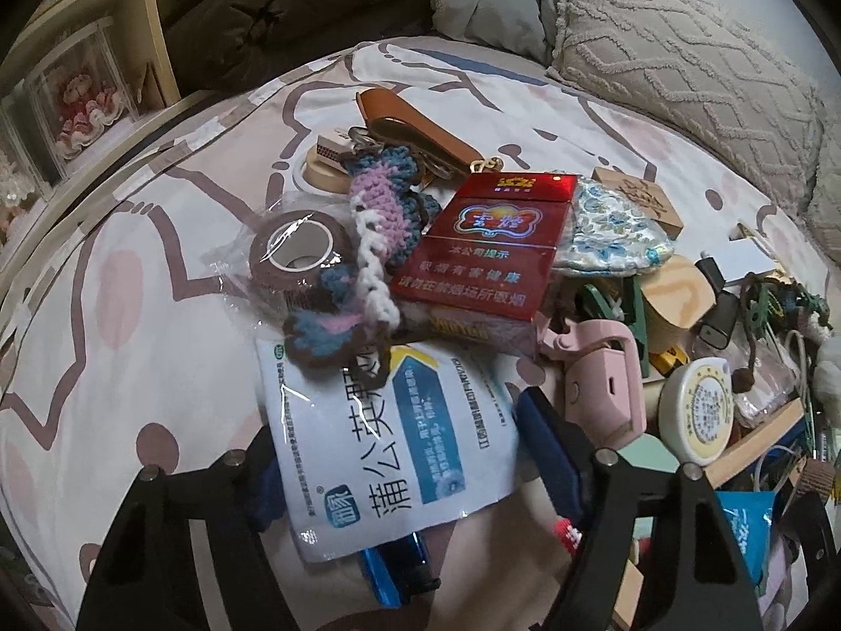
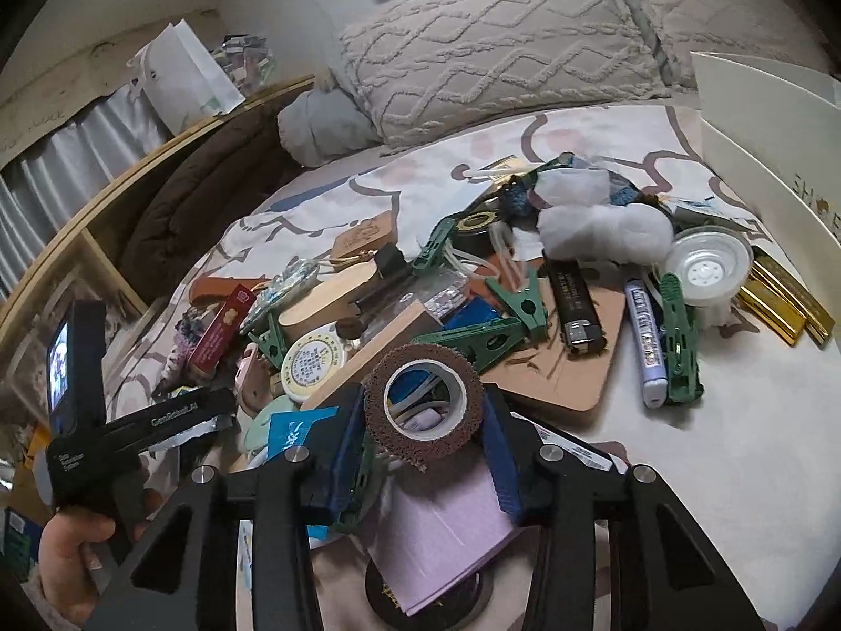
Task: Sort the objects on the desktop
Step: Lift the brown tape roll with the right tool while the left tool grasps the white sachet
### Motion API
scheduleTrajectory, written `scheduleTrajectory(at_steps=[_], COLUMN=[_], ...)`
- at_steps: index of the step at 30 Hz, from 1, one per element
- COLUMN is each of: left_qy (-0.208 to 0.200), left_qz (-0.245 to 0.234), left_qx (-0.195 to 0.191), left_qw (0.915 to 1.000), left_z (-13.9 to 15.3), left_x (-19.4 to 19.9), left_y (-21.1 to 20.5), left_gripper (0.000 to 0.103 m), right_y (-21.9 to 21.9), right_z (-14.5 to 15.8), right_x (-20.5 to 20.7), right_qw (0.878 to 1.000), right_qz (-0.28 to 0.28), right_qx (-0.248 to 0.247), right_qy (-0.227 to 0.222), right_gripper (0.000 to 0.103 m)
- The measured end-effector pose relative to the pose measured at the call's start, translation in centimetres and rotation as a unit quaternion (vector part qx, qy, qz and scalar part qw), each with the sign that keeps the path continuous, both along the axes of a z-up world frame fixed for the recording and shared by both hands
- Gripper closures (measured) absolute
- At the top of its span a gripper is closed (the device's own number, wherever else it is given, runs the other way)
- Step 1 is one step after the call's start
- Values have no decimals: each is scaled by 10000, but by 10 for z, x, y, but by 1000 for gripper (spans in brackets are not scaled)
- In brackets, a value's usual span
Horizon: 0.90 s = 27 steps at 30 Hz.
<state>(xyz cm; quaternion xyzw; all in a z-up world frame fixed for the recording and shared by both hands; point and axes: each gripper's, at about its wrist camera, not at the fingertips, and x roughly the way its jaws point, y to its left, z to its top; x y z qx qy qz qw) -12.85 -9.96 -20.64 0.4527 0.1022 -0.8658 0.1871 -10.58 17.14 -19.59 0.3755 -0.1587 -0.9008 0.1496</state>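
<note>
On the left side, the left gripper (image 1: 404,447) pointed down at a bed sheet (image 1: 131,326) covered with small things. Its jaws stood apart, and a white sachet (image 1: 389,441) lay flat between them, with the blue pads (image 1: 546,441) just beside its edges. We could read "蒲公英" in big letters on the sachet. A blue lighter (image 1: 399,573) was partly hidden under its near end. Further away lay a wrapped tape roll (image 1: 291,252), a crochet piece (image 1: 378,210) and a red cigarette box (image 1: 483,242) with the warning "吸烟有害健康". The small print on the round tin (image 1: 699,410) was too fine for us to read.

In the right wrist view, a hand (image 2: 68,552) held the other tool at the left edge, and we read "GenRobot.AI" on it. In the middle, the right gripper (image 2: 423,410) was closed on a brown tape roll (image 2: 423,402), which stood upright between the pads and above a lilac notepad (image 2: 447,541). Behind it the pile held green clips (image 2: 473,336), a black lighter (image 2: 575,305) and a white pen (image 2: 646,342); their print stayed unclear. At the right, the letters on a white carton (image 2: 762,158) were cut off after "SH".
</note>
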Motion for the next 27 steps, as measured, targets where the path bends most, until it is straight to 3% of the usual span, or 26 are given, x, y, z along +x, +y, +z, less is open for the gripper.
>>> scheduleTrajectory(at_steps=[2, 3, 8, 19, 23, 27], left_qy=[21, 38, 111, 274, 277, 344], left_qz=[-6, 1, -29, -224, -342, -327], left_qx=[58, 70, 199, 391, 586, 797], left_qw=[10000, 10000, 9997, 9986, 9973, 9957], left_z=[2, 3, 9, 24, 26, 26], left_x=[2, 3, 11, 27, 32, 37], left_y=[-1, -1, -5, -8, -10, -14], left_gripper=[30, 37, 41, 63, 76, 80], right_y=[3, 5, 10, 14, 17, 20], right_z=[1, 1, 5, 15, 16, 17], right_x=[1, 1, 4, 12, 13, 16], right_qw=[10000, 10000, 9999, 9998, 9997, 9996], right_qz=[-29, -42, -94, -72, -87, -121], right_qx=[-42, -65, -137, -188, -224, -240], right_qy=[-12, -15, 8, 90, 65, 50], right_gripper=[59, 59, 59, 59, 59, 59])
